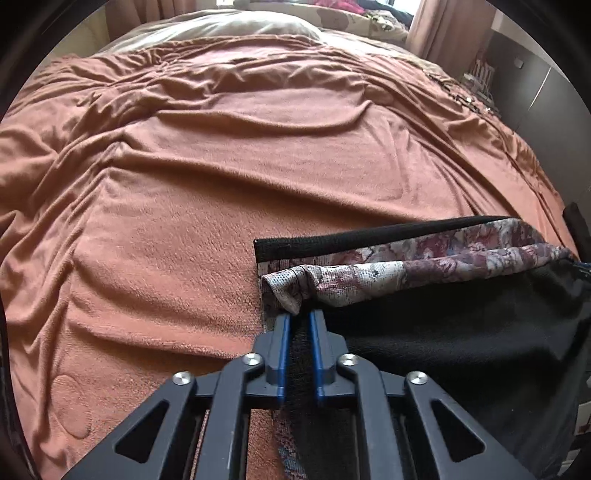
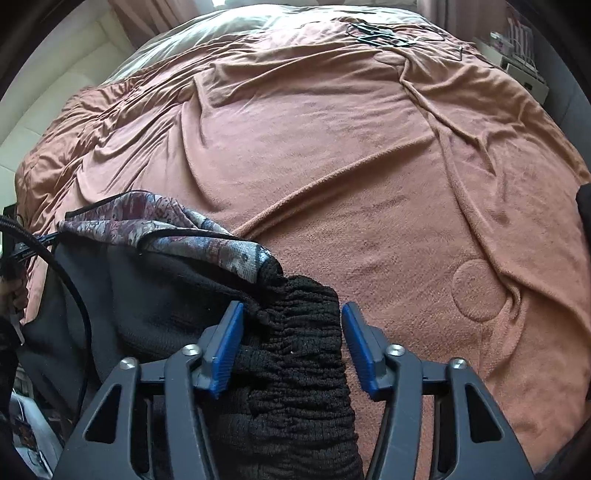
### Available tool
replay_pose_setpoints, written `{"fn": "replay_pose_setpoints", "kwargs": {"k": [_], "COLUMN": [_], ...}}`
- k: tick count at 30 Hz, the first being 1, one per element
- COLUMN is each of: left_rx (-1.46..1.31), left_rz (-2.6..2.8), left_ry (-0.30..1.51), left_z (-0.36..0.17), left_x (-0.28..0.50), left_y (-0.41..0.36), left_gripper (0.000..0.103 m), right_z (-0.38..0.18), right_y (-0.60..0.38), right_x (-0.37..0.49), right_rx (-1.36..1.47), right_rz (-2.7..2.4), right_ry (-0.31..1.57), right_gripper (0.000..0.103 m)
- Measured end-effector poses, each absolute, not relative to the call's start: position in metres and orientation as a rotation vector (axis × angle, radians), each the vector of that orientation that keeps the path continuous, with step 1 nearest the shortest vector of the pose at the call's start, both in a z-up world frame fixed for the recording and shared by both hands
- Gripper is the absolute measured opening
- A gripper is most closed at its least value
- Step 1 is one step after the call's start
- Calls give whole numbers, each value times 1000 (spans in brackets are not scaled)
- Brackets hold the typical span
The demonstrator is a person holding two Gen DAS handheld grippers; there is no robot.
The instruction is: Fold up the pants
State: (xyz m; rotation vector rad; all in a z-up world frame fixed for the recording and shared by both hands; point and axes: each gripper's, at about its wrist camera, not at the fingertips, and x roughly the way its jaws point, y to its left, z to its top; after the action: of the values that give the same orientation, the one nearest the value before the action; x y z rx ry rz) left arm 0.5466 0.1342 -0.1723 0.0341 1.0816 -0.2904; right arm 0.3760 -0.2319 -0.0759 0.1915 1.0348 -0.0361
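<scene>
A rumpled terracotta blanket [image 1: 207, 192] covers the bed, pink curtains [image 1: 432, 29] hanging beyond its far end. The pants [image 1: 424, 266], black with floral lining, lie at the blanket's near edge. The left gripper [image 1: 298, 317] pinches their fabric; the right gripper [image 2: 291, 314] gapes around the ribbed waistband [image 2: 299, 354].

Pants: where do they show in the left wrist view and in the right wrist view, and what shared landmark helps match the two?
Left wrist view: the pants fill the lower right, with the left gripper closed on their edge.
Right wrist view: the pants lie at lower left and centre, their black waistband between the open fingers of the right gripper.
Shared landmark: the orange blanket underneath.
</scene>
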Motion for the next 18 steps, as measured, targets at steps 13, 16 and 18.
{"fn": "replay_pose_setpoints", "kwargs": {"k": [13,16,18], "left_rx": [-5,-11,-17], "left_rz": [-248,-235,-227], "left_ry": [1043,1048,1061], "left_z": [-137,-137,-141], "left_x": [556,559,564], "left_y": [142,142,142], "left_gripper": [7,7,7], "right_z": [-53,-49,-46], "right_y": [-219,-219,-223], "right_x": [364,362,362], "right_rx": [100,96,112], "right_rz": [-47,-55,-68], "right_ry": [943,921,908], "right_gripper": [6,5,5]}}
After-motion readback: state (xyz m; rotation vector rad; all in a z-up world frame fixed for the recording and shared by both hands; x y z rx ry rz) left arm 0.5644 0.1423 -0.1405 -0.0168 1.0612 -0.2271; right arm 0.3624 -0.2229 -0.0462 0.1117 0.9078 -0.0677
